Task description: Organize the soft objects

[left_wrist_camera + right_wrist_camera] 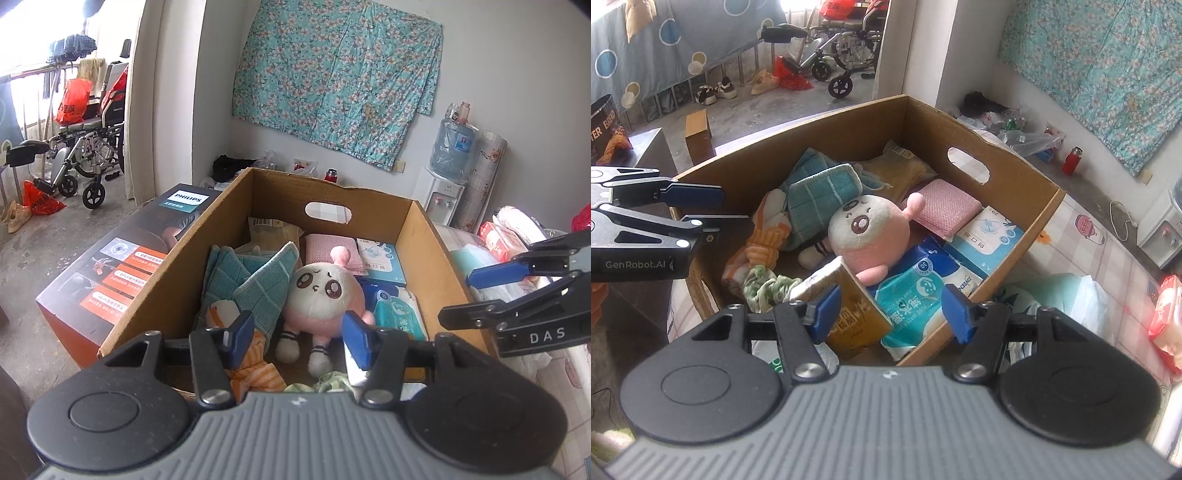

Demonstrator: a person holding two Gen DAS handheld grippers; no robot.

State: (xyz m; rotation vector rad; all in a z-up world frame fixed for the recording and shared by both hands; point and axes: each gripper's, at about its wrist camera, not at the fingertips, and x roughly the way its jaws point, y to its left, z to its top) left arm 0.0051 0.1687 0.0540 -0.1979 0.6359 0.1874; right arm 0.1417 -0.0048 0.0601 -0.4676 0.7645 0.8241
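Both grippers, left [297, 338] and right [891, 314], spread and empty over box [820, 125]; we lift clear, avoid snagging plush [325, 291].

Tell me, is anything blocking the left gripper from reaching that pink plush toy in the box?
Nothing visible does. The left gripper hangs open just above the box, and the pink plush toy lies on top of the pile, uncovered. The teal cloth only sits beside it.
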